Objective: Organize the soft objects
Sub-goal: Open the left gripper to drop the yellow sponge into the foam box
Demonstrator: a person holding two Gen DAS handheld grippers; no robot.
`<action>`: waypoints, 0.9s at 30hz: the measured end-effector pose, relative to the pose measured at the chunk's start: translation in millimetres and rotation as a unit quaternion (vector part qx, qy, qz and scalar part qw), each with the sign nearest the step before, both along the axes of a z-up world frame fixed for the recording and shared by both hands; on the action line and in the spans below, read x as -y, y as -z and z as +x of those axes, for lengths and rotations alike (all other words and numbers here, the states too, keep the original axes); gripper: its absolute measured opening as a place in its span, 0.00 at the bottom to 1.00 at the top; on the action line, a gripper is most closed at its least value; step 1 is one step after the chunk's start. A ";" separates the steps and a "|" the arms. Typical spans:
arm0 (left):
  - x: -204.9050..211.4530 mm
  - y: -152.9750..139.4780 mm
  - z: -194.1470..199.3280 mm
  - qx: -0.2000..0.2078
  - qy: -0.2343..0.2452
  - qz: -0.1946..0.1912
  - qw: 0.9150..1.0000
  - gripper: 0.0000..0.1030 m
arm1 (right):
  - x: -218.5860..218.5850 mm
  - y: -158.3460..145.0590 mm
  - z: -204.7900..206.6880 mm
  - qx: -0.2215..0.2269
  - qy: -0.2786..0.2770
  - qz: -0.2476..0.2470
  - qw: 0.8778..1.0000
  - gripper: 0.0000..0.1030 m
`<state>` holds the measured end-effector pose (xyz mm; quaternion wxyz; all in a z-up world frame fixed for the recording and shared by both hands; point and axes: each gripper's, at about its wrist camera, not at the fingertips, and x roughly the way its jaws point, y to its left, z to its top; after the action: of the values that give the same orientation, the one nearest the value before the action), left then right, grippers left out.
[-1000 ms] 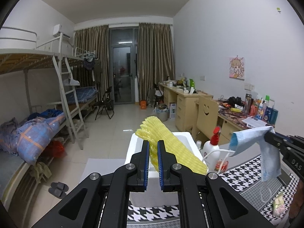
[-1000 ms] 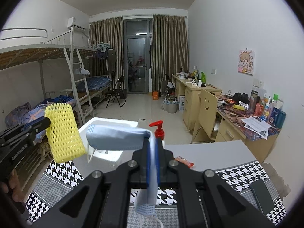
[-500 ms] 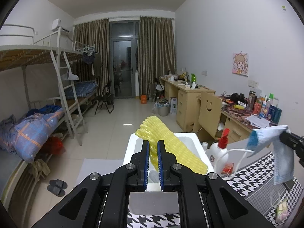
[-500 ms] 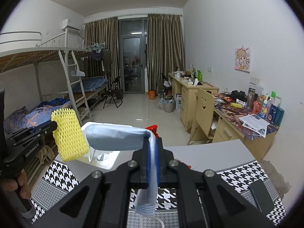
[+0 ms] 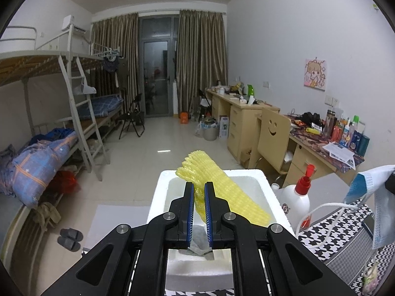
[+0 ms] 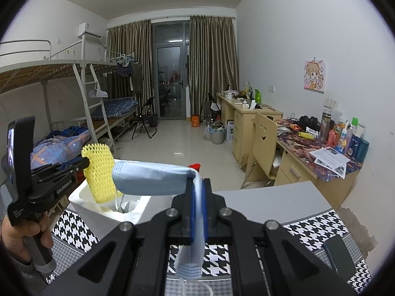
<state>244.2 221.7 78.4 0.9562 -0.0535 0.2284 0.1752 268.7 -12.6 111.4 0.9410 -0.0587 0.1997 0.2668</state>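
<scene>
Above the foam box [image 5: 158, 197] rim, left tool [image 5: 197, 192] clamped on yellow net sleeve [image 5: 222, 192], right tool [image 6: 197, 190] clamped on face mask [image 6: 148, 180]

Hardly any lettering can be read. In the right wrist view the side of the left gripper [image 6: 84, 164] carries small white print, too small and tilted to make out for certain. On the desk against the right wall, the bottles [image 6: 350, 140] near its near end bear labels and the printed sheet [image 6: 329, 159] at its near front edge bears text and pictures, and the white pump bottle [image 5: 296, 203] has a round red mark low on its front, but none of these can be read.
</scene>
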 end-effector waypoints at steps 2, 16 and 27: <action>-2.1 3.2 5.3 -0.005 0.000 0.000 1.000 0.09 | -1.3 0.2 0.2 -0.001 0.000 0.000 1.000 0.07; -15.2 11.6 2.3 -0.005 -0.022 -0.006 1.000 0.84 | -16.7 2.8 11.1 -0.009 -0.004 -0.009 1.000 0.07; -19.4 7.0 -30.8 0.013 -0.048 0.007 0.999 0.99 | -40.1 3.8 12.4 -0.017 -0.037 -0.009 0.999 0.07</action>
<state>213.4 241.1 71.3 0.9499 -0.0602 0.2116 0.2219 281.1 27.5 107.6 0.9265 -0.0699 0.2153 0.3004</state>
